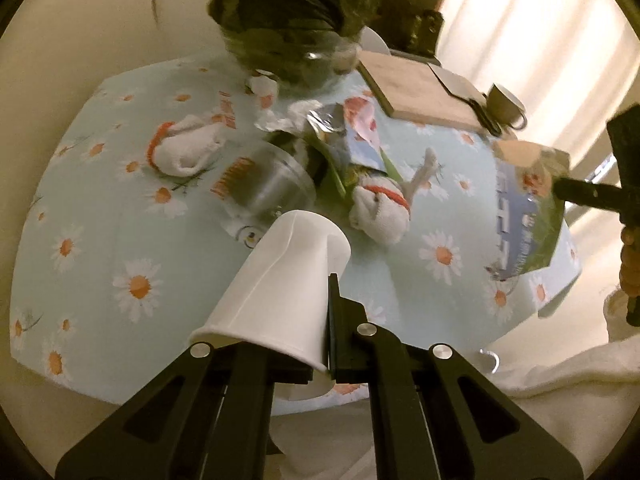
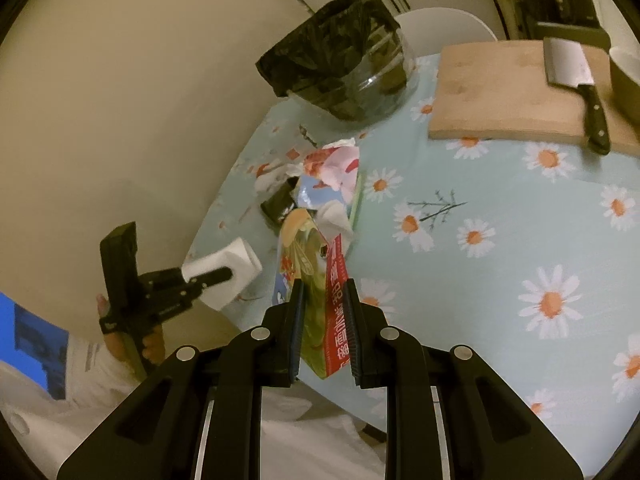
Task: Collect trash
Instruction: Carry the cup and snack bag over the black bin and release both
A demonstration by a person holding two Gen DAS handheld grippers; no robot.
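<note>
The table [image 2: 500, 208], under a pale blue daisy-print cloth, spreads ahead of both tools. At its far edge, well beyond either tool, stands the bin [image 2: 344, 68], a clear tub lined with a black bag, its mouth open. To the right of the bin lies a wooden board [image 2: 500, 92] with a cleaver [image 2: 572, 68] across it, and a cup [image 1: 506, 106] sits just past the board's end.

Between the tools and the bin lies a heap of wrappers [image 1: 352, 132], torn packets and foil lying against one another, with a clear plastic tub [image 1: 272, 184] tipped on its side at the heap's left. Two balled white socks with red bands lie on the cloth: one sock [image 1: 184, 148] left of the heap, the other [image 1: 380, 208] just ahead of the left tool.

The right tool [image 2: 324, 320] is clenched on a snack bag [image 2: 316, 280], green and red with printed characters; the bag stands up between its fingers and hangs clear of the cloth, nearer than the heap.

The left tool [image 1: 320, 320] is clamped on a white paper cup [image 1: 280, 280], pinching the cup's wall near the rim. The cup lies tilted, its base pointing away toward the heap, held above the table's near edge. In the right wrist view the same cup shows off to the left of the snack bag, apart from it.
</note>
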